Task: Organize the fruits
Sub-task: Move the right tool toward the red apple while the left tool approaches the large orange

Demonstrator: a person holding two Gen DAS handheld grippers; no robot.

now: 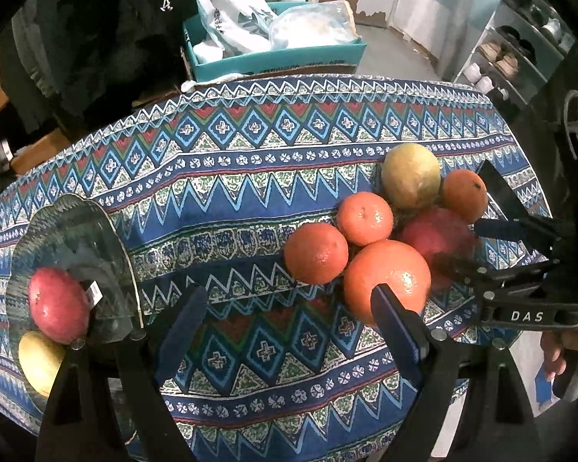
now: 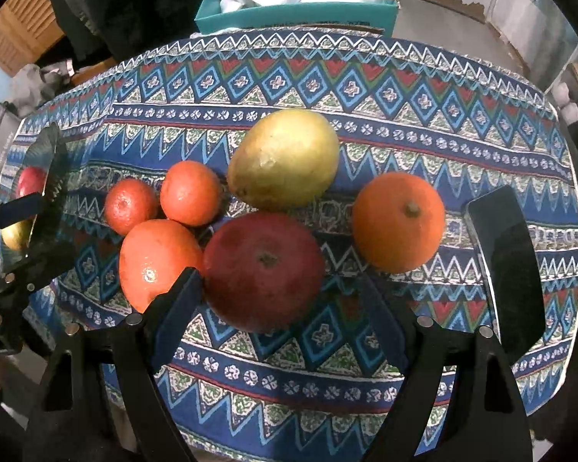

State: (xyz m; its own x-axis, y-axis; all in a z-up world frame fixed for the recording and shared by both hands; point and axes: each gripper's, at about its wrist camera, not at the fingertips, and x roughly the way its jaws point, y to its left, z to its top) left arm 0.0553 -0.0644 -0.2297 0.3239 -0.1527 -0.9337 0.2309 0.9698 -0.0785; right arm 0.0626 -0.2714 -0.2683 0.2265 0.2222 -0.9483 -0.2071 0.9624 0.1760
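Lettering "DAS" on right gripper [image 1: 493,208]; both tongs apart, empty; left gripper [image 1: 289,308] likewise.

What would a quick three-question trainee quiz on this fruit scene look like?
1. True or false: the glass plate is empty.
2. How many orange citrus fruits lie loose on the tablecloth?
3. The right gripper is: A) shut on the red mango B) open C) out of view.

Key: 1 false, it holds a red fruit and a yellow fruit. 2 four. 3 B.
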